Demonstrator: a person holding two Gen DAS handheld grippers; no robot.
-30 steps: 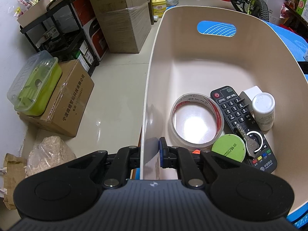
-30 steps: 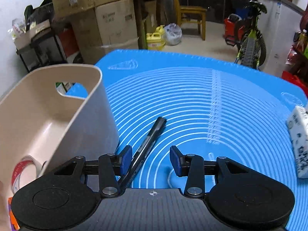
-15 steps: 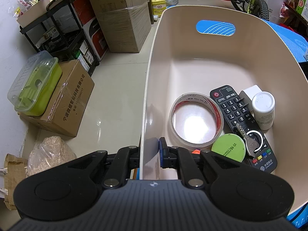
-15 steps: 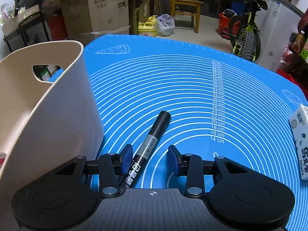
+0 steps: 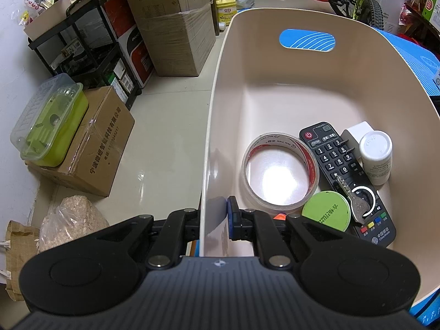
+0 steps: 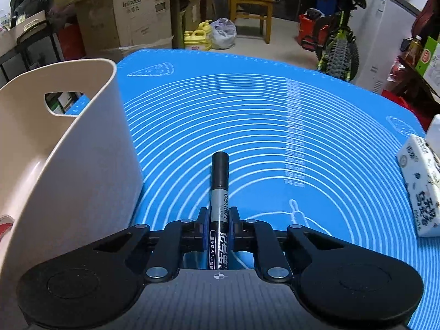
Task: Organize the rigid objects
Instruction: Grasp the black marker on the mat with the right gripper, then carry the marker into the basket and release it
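Note:
My left gripper is shut on the near left wall of the beige bin, one finger outside, one inside. In the bin lie a tape roll, a black remote with a key on it, a white bottle, a white block and a green round lid. My right gripper is shut on a black marker, which points straight ahead over the blue mat. The bin stands to its left.
A white printed packet lies at the mat's right edge. Cardboard boxes, a green lidded container, a rack and a bag sit on the floor left of the table. A bicycle and a chair stand beyond.
My right gripper has closed on the marker, which now points straight ahead between the fingers. The left gripper still holds the bin wall, unmoved.

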